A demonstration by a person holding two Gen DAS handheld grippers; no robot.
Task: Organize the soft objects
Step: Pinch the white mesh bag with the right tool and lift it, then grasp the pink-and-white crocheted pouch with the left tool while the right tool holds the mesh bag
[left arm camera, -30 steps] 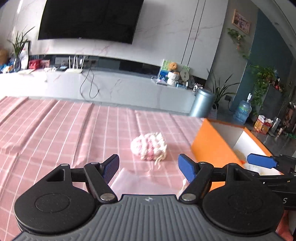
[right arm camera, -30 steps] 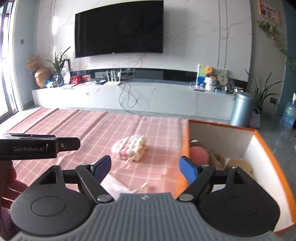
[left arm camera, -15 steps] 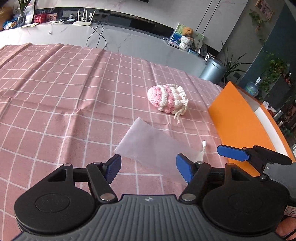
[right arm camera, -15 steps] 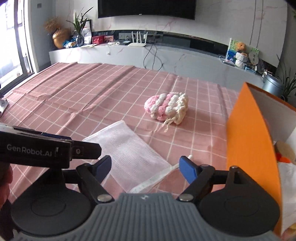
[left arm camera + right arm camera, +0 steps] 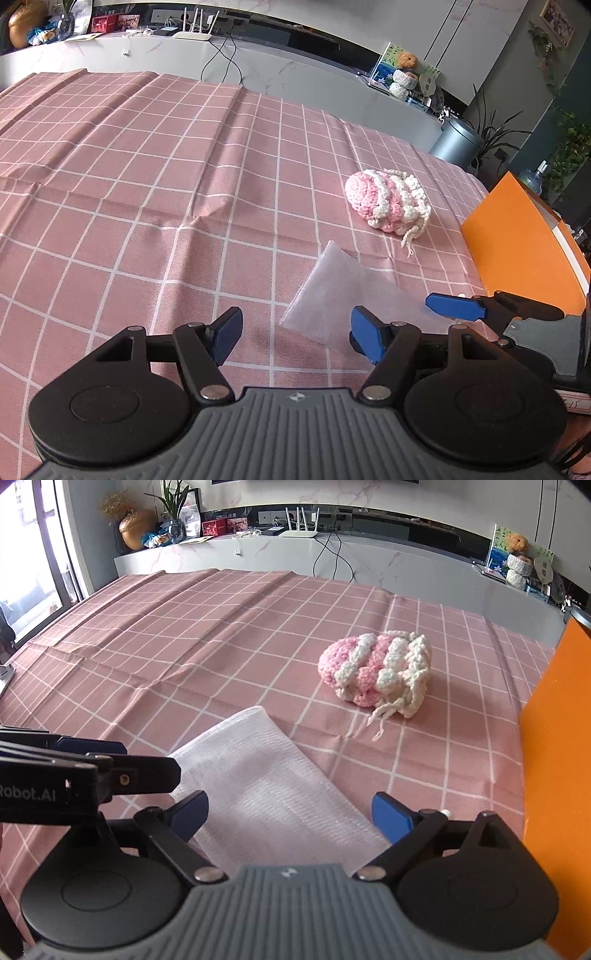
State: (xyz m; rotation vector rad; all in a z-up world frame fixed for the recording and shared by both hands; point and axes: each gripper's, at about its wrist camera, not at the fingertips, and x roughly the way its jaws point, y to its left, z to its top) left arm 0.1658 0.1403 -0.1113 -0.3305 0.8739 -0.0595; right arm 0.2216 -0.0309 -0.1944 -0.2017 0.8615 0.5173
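Left gripper (image 5: 296,330) and right gripper (image 5: 290,814) hover spread, empty, the right's jaws just widening over a mesh bag (image 5: 269,797); only the left view shows the orange box's (image 5: 517,236) rim beyond the knitted pouch (image 5: 388,203).

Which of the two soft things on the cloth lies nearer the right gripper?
The flat white mesh bag: it lies right before the right gripper, whose jaws have just been opening. The pink-and-white crocheted pouch sits farther back.
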